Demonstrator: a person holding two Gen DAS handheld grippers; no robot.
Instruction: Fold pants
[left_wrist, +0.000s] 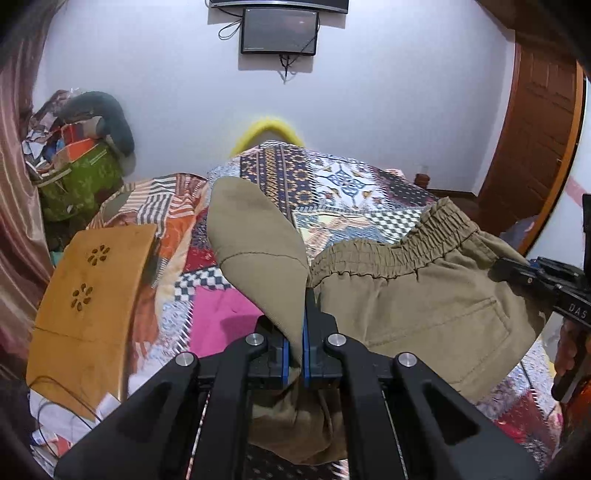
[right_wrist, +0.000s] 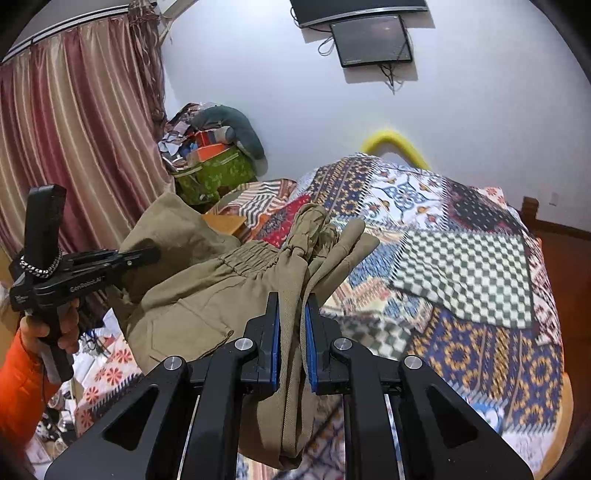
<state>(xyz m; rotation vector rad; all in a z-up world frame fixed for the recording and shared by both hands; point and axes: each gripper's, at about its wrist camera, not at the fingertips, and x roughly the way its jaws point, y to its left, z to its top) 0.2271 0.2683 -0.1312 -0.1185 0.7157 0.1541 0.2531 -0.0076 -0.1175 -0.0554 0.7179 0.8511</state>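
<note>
Khaki pants (left_wrist: 424, 295) with an elastic waistband hang in the air over the bed, stretched between both grippers. In the left wrist view my left gripper (left_wrist: 295, 325) is shut on one corner of the pants, and a flap of cloth sticks up past its fingers. My right gripper (left_wrist: 496, 267) bites the cloth at the far right edge. In the right wrist view my right gripper (right_wrist: 292, 297) is shut on a bunched thick fold of the pants (right_wrist: 207, 295). The left gripper (right_wrist: 155, 253), held by a hand in an orange sleeve, clamps the other end on the left.
A patchwork bedspread (right_wrist: 461, 266) covers the bed below. An orange wooden board (left_wrist: 92, 280) lies at the bed's left side. A green bag piled with clutter (left_wrist: 81, 177) stands by the striped curtain (right_wrist: 74, 129). A wooden door (left_wrist: 535, 140) is at the right.
</note>
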